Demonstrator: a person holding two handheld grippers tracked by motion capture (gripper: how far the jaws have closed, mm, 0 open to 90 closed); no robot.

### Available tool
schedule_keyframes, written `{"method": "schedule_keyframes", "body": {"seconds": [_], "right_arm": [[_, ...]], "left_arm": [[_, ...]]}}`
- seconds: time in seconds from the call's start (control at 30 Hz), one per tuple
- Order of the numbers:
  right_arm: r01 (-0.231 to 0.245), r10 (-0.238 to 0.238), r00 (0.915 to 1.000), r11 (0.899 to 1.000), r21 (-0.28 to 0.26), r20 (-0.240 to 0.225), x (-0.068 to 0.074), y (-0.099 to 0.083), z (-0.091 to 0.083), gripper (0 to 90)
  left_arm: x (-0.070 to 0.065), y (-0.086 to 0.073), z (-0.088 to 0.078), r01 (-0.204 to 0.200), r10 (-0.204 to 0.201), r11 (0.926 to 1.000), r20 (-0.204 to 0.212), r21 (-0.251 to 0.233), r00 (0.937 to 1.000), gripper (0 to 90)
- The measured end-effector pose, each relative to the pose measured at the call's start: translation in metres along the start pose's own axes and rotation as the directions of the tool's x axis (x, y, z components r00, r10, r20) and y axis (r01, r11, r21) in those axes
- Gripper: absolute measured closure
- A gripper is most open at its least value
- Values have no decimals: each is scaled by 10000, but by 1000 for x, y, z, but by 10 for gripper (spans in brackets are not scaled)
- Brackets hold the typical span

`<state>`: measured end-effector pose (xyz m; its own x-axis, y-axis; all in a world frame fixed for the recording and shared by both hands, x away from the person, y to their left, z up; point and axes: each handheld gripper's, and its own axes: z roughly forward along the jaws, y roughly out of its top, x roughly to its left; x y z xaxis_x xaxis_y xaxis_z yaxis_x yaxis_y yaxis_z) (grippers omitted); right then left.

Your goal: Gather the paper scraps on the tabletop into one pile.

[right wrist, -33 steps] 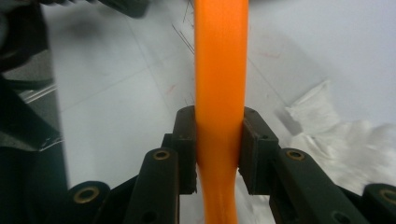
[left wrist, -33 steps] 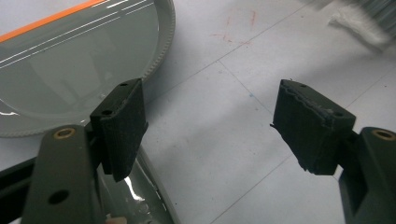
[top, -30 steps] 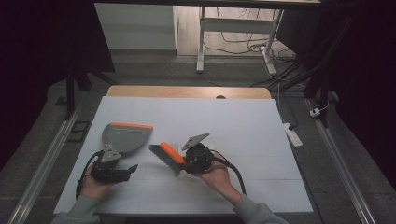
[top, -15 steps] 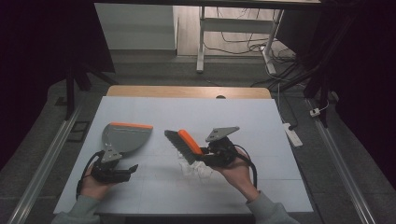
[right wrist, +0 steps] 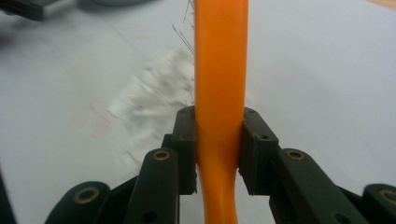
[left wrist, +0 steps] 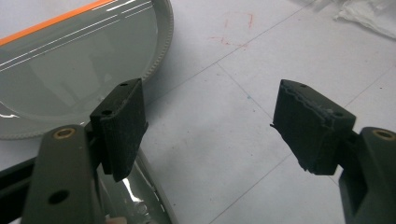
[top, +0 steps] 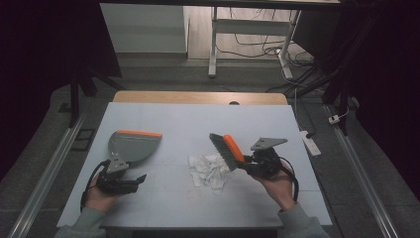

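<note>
From above, the right gripper has the hand brush up off the bench, bristles hanging just right of the heap of torn paper scraps. The grey dustpan lies well off to the left, with the left gripper low beside its handle. My worry: that gap is wide, so one hard stroke could scatter scraps across the bench rather than into the pan.

Along the left gripper, its jaws stand wide open with nothing between the pads; the dustpan lies loose beside one of them. Unheld, it could skid away when paper hits its lip.

Along the right gripper, the jaws are clamped hard on the orange brush handle, with the scraps below and left. The handle is smooth and curved; it might twist in that narrow grip under sideways pressure.
</note>
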<state>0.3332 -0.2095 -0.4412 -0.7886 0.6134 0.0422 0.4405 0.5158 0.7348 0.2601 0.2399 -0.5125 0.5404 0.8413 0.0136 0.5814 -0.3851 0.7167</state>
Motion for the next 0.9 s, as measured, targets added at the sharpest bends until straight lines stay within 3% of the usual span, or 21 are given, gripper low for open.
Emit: {"method": "schedule_keyframes", "body": {"seconds": [0.13,0.47,0.67,0.9], "right_arm": [[-466,476,9981,9986,-251,380,-15,-15,-15,705],[-958,1031,9877,9932,-666,1175,-35,-54,-44,705],[-982,1063,9845,9931,-640,1395,-44,-68,-46,705],[-884,933,9843,9953,-391,1499,-47,-72,-41,705]], "left_arm": [[0,0,0,3,-3,10000,12,-14,10000,265],[-2,1,-2,-1,1,10000,32,-99,10000,264],[-2,1,-1,112,-111,9998,123,-138,9999,261],[-2,2,-2,179,-175,9996,168,-209,9997,260]]}}
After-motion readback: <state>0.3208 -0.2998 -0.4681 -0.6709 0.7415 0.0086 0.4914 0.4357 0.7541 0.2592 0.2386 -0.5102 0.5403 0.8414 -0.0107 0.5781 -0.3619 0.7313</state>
